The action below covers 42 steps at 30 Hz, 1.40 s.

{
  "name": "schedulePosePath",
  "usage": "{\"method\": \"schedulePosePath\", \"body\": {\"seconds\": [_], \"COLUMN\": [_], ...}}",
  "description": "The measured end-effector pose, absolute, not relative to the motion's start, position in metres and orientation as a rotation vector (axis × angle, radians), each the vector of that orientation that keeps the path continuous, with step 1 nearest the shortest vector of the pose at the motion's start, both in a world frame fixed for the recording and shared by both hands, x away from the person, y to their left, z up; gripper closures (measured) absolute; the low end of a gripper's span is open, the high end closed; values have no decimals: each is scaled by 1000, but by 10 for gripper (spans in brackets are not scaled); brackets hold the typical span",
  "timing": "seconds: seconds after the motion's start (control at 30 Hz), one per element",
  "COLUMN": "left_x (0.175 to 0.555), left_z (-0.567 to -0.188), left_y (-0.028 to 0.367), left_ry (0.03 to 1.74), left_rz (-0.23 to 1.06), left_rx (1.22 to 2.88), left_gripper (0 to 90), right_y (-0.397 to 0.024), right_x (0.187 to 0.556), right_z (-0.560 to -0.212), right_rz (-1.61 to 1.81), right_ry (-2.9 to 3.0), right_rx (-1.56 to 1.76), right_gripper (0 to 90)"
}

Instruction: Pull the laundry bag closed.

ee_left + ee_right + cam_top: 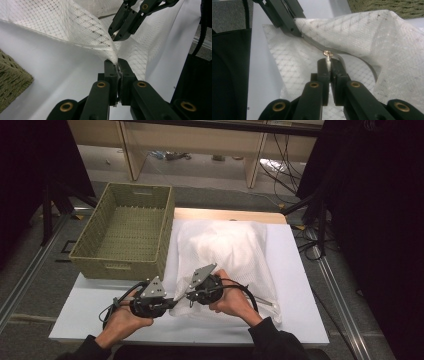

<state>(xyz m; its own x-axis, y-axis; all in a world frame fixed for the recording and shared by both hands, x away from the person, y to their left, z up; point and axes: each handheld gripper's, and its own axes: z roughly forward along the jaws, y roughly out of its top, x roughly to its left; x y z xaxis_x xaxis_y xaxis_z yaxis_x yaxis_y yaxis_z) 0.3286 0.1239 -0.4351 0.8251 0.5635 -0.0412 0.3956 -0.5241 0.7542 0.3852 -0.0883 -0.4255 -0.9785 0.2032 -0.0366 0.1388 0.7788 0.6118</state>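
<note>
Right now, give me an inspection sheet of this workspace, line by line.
Surface: white table, bare at its right edge.
Job's things: white mesh bag, stuffed, lying flat; zip along its near edge with a small brass pull.
Clutter: woven basket at the table's far left, nothing seen inside.
Grippers: left claw shut on the mesh bag's corner; right claw shut on the zip pull's tab.
Cables: black cable trails from the right claw over the bag; loose wires on the floor behind.
Surroundings: wooden shelving, grey floor, dark drapes at the sides.
</note>
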Motion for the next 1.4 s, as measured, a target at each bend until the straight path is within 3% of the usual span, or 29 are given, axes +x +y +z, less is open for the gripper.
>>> {"method": "schedulePosePath", "body": {"seconds": [0.5, 0.63, 0.7, 0.87, 1.0, 1.13, 1.23, 1.4], "left_x": [321, 323, 325, 329, 333, 338, 338, 333], "left_z": [-430, -431, -436, -442, -445, -449, -448, -443], "left_y": [129, 127, 127, 120, 110, 112, 118, 120], "left_ry": [700, 728, 782, 868, 858, 849, 824, 798], "left_rz": [315, 259, 203, 146, 131, 168, 218, 260], "left_rx": [2189, 2182, 2168, 2139, 2139, 2131, 2143, 2169], "left_gripper": [894, 865, 653, 459, 508, 794, 847, 854], "right_y": [-102, -98, -98, -97, -94, -91, -91, -92], "right_x": [388, 386, 387, 387, 385, 383, 383, 384], "right_z": [-424, -423, -423, -422, -422, -421, -420, -422], "right_rz": [955, 937, 940, 937, 954, 950, 956, 940], "right_ry": [2845, 2831, 2830, 2840, 2833, 2834, 2847, 2836], "right_rx": [381, 383, 383, 363, 356, 345, 342, 377], "right_gripper": [877, 877, 876, 876, 876, 877, 876, 877]}}
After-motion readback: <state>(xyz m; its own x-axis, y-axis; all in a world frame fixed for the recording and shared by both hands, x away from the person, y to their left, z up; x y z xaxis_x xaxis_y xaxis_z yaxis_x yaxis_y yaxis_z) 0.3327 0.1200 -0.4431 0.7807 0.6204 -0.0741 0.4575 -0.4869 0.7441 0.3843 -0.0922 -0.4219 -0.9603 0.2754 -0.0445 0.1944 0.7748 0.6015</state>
